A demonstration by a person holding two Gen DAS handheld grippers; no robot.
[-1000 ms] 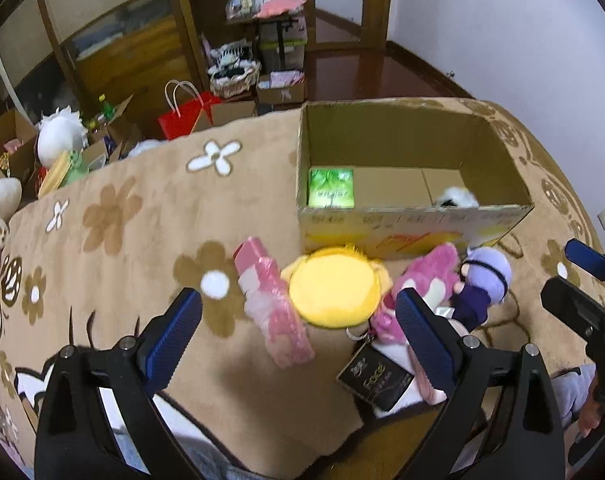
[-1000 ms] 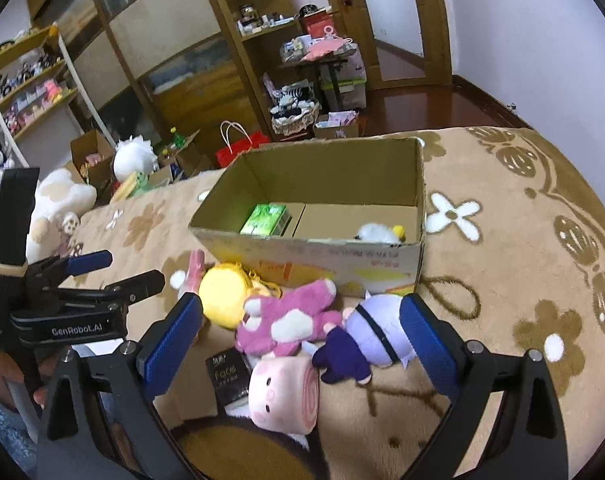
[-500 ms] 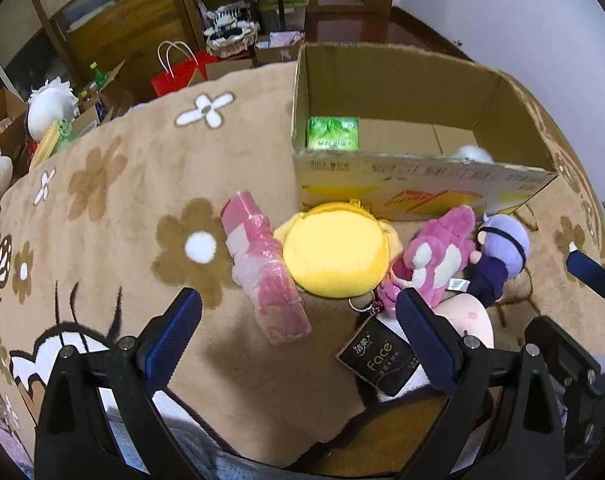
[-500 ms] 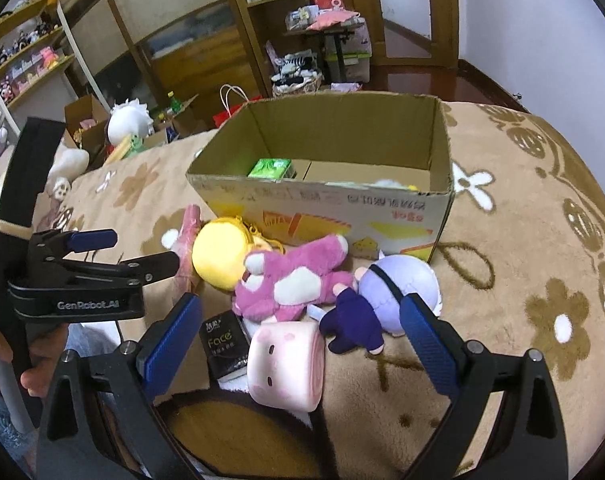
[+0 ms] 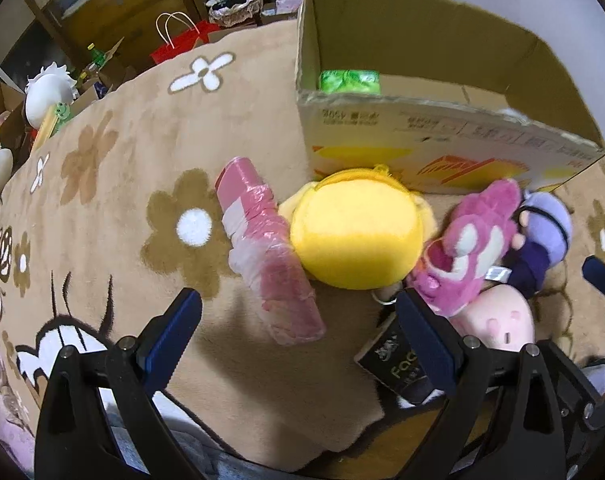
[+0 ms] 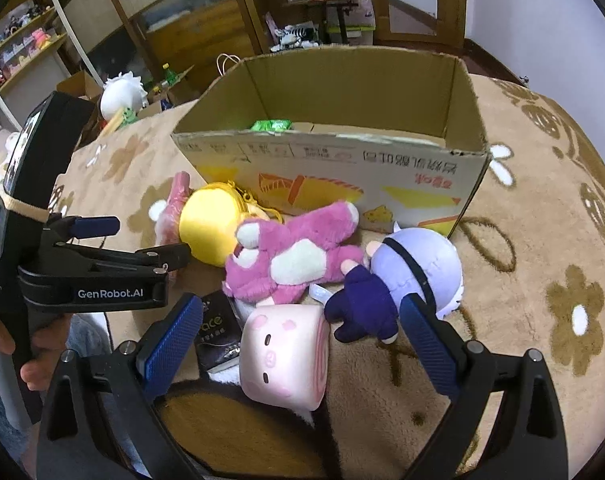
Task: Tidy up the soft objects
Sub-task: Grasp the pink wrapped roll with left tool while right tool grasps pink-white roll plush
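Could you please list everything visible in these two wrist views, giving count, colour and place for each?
cardboard box: one, brown, open-topped, on the blanket behind the toys
green packet: one, inside the box, left corner
yellow round plush: one, in front of the box
pink wrapped pack: one, left of the yellow plush
magenta bear plush: one, pink and cream, lying between yellow plush and doll
lavender-headed doll: one, purple clothes, by the box's right corner
pink pig roll plush: one, nearest the right gripper
black tissue pack: one, partly under the plushes
flower-patterned blanket: one, tan
left gripper: open
right gripper: open
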